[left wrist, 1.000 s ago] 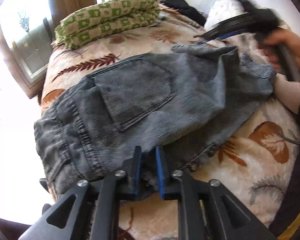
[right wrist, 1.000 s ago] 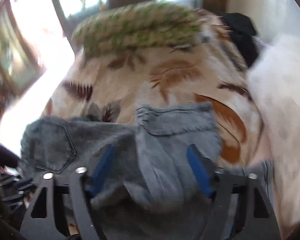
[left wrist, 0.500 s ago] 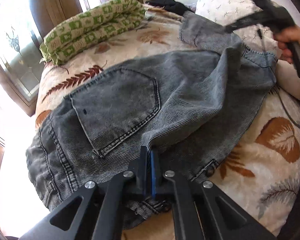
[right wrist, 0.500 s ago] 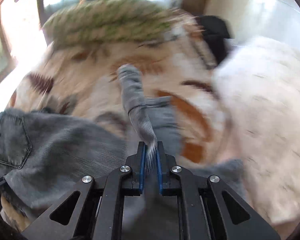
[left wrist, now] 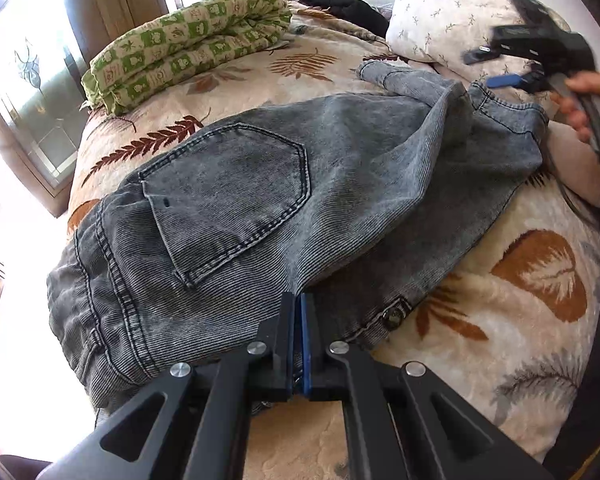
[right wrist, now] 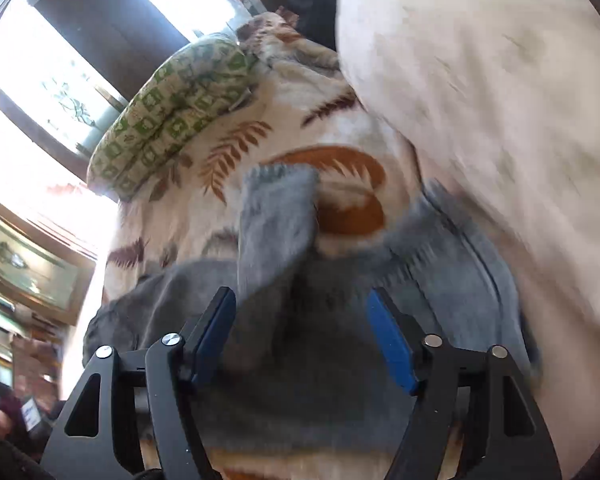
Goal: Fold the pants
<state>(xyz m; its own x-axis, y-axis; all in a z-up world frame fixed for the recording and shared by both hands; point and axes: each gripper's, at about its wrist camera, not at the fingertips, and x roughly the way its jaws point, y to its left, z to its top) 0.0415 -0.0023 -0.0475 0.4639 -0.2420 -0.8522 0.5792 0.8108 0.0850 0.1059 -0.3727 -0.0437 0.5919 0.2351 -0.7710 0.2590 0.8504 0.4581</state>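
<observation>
Grey washed jeans (left wrist: pixel 260 200) lie folded on the leaf-patterned bed, back pocket up, waistband at the left. My left gripper (left wrist: pixel 298 312) is shut on the near edge of the denim by the crotch seam. In the left wrist view my right gripper (left wrist: pixel 496 68) hangs at the far right in a person's hand (left wrist: pixel 584 100), just past the leg hems. In the blurred right wrist view the right gripper (right wrist: pixel 300 312) has its jaws opening, blue pads apart over the jeans (right wrist: pixel 280 240), and no pad presses the cloth.
A folded green checked quilt (left wrist: pixel 188 40) lies at the back of the bed. A cream pillow (left wrist: pixel 440 20) and a dark garment (left wrist: pixel 340 4) sit at the back right. Windows stand at the left. Bare leaf blanket (left wrist: pixel 520 288) shows at the right.
The right gripper pinched the leg cloth, carried it to the right and let it go; its jaws now stand apart. The left gripper closed on the denim edge and has stayed put.
</observation>
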